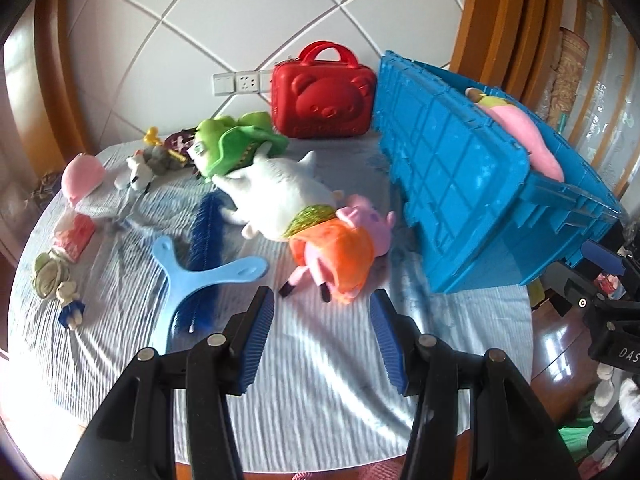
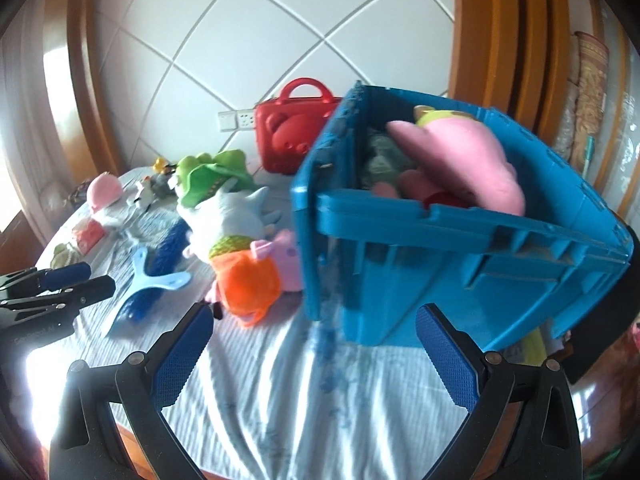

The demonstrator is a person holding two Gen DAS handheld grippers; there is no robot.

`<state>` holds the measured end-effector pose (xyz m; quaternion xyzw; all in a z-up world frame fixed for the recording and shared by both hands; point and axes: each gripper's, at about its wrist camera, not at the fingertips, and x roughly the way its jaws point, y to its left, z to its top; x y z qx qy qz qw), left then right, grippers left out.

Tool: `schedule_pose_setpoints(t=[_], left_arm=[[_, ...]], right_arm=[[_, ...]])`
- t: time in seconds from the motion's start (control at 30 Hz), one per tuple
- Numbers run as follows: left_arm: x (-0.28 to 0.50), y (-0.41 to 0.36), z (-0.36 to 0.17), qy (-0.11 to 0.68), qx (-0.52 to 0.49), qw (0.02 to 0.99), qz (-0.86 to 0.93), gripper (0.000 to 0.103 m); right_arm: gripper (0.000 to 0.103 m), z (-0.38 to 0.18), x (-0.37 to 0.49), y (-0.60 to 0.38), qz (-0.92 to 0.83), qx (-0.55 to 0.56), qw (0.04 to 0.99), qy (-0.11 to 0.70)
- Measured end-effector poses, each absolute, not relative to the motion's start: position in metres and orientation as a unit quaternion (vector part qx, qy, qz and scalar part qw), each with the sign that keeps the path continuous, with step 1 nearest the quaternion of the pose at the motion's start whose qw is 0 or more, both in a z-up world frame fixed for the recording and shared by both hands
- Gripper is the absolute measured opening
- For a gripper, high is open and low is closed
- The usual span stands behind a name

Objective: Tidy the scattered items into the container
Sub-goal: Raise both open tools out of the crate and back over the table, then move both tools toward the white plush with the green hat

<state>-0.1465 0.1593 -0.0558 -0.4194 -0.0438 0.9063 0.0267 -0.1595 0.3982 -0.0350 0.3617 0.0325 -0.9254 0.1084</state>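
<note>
The left gripper (image 1: 322, 308) is hovering with its jaws spread wide and empty just short of the pink pig plush in an orange dress (image 1: 340, 256), which is lying on the striped cloth (image 1: 320, 380) against a white plush (image 1: 280, 196). The right gripper (image 2: 312, 332) is likewise gaping empty before the blue crate (image 2: 460, 264), which is sitting at the table's right side with a pink plush (image 2: 472, 160) poking over its rim. A blue brush (image 1: 204, 240), a light-blue paddle (image 1: 188, 280), a green plush (image 1: 228, 144) and a red bear case (image 1: 324, 100) are lying scattered beyond.
</note>
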Motion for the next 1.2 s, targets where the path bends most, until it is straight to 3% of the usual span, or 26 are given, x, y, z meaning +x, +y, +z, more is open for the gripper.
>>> schedule_pose_setpoints(t=[0.33,0.93,1.2], left_arm=[[-0.14,0.118,-0.064,-0.059,-0.423,-0.01,0.904,0.049],[-0.128,0.059,-0.069,-0.11,-0.436,-0.155,0.88,0.049],[-0.133,0.024,-0.075,-0.12,-0.443,-0.169,0.873,0.049]], right_arm=[[0.103,-0.045,-0.159,0.353,-0.916,0.372,0.141,0.043],[0.103,-0.059,-0.207,0.27,-0.872,0.375,0.304,0.084],[0.103,-0.065,-0.219,0.234,-0.86,0.384,0.322,0.097]])
